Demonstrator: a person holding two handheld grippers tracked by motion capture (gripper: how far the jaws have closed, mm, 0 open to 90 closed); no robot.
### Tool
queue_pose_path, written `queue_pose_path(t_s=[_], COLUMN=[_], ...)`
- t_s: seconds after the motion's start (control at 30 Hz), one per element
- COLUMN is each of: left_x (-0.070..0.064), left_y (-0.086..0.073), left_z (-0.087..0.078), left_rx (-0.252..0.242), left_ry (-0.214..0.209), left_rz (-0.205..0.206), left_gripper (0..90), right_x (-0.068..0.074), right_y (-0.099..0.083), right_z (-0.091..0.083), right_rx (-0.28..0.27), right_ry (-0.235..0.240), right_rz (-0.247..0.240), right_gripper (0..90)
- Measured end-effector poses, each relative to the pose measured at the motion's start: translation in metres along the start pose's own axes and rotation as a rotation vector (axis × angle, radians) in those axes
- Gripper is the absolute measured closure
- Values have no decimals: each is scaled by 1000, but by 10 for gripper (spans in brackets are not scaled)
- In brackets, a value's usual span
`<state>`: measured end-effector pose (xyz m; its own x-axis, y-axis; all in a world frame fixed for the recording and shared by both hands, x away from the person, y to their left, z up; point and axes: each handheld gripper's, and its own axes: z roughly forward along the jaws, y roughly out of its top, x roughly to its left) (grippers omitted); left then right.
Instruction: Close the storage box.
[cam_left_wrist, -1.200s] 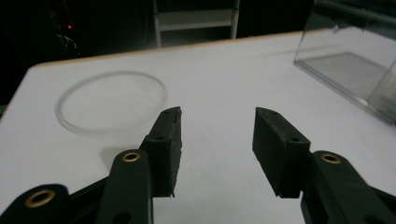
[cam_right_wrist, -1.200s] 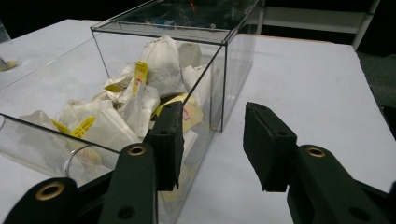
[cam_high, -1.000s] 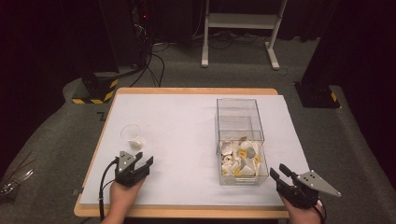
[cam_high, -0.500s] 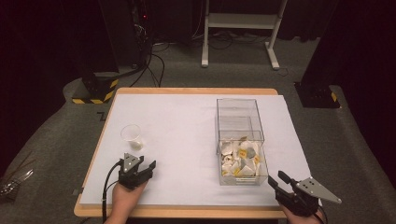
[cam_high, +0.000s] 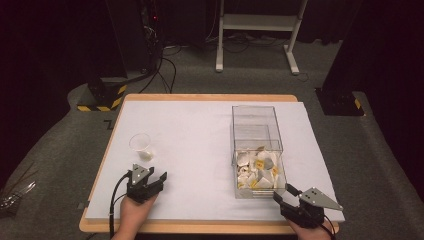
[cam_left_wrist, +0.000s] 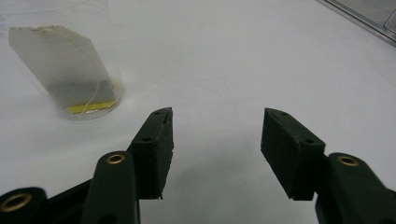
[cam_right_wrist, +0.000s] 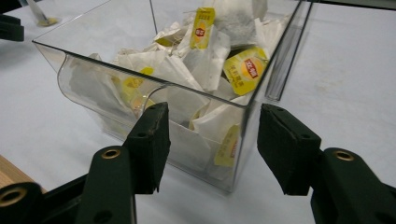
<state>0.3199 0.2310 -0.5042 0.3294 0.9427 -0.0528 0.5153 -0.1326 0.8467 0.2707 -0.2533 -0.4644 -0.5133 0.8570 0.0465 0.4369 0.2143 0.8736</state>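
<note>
A wooden-edged table (cam_high: 200, 98) carried a smooth white sheet (cam_high: 200, 135) over most of its top. Left of centre stood a clear plastic cup (cam_high: 140, 145), round and thin-walled; the left gripper view showed a single tea bag (cam_left_wrist: 60, 70) leaning inside it, a translucent paper pouch with dark leaf at its base, a fine string and a yellow tag at the bottom. Right of centre stood a rectangular clear acrylic box (cam_high: 257, 150) with sharp corners and a scooped cut-out in its near wall; its near compartment held a loose pile of tea bags (cam_right_wrist: 205, 60), crumpled white paper pouches with glossy yellow tags bearing a red mark. The left gripper (cam_high: 148, 179), matte black and angular, rested near the table's near edge just nearer than the cup, its jaws spread apart over bare sheet with nothing between them. The right gripper (cam_high: 288, 197), topped by a grey three-cornered plate, sat at the near right corner just beside the box's near wall, its jaws likewise parted and gripping nothing. Each was held by a hand entering from the near side.
</note>
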Motion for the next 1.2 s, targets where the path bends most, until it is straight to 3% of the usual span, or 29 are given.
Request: queue_pose_path(t_s=[1.2], left_x=[-2], left_y=[0], left_z=[1], left_rx=[6], left_ry=[-9], left_rz=[30], left_gripper=[438], right_x=[-10], right_y=[21], right_z=[36], right_rx=[-9], right_ry=[-97], right_rz=[13], right_gripper=[381])
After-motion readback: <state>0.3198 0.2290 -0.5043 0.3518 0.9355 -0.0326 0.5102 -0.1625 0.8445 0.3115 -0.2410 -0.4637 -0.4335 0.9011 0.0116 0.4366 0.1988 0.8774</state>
